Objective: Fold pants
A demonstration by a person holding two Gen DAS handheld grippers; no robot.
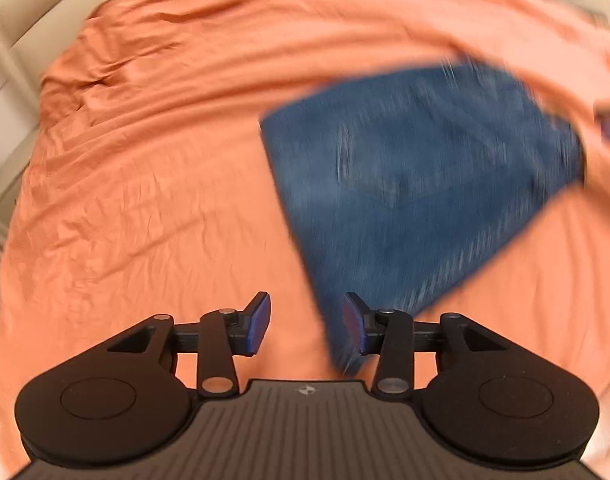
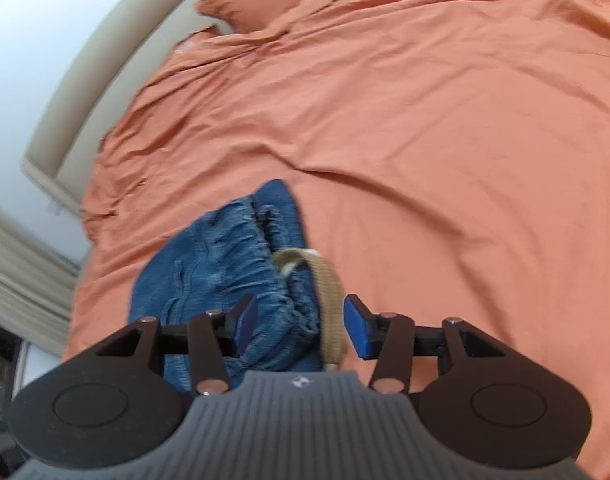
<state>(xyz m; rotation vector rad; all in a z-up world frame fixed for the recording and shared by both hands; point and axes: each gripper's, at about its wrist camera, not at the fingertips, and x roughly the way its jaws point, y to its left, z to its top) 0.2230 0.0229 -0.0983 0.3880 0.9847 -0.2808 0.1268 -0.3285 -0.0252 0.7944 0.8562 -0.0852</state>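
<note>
Soft even daylight, fisheye-bent edges — left view motion-blurred

blue denim pants (image 2: 225, 256), matt creased orange cloth sheet (image 2: 445, 140)

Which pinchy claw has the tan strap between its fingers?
The right gripper. A tan strap on the jeans lies between its open fingers. The left gripper has mostly orange bedsheet.

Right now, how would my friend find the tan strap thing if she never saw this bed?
Start with the big bed covered by an orange sheet. On it lie folded blue jeans, right in front of the right gripper. The tan belt loops out from their bunched waistband, the only sandy-coloured strip against blue denim and orange cloth.
</note>
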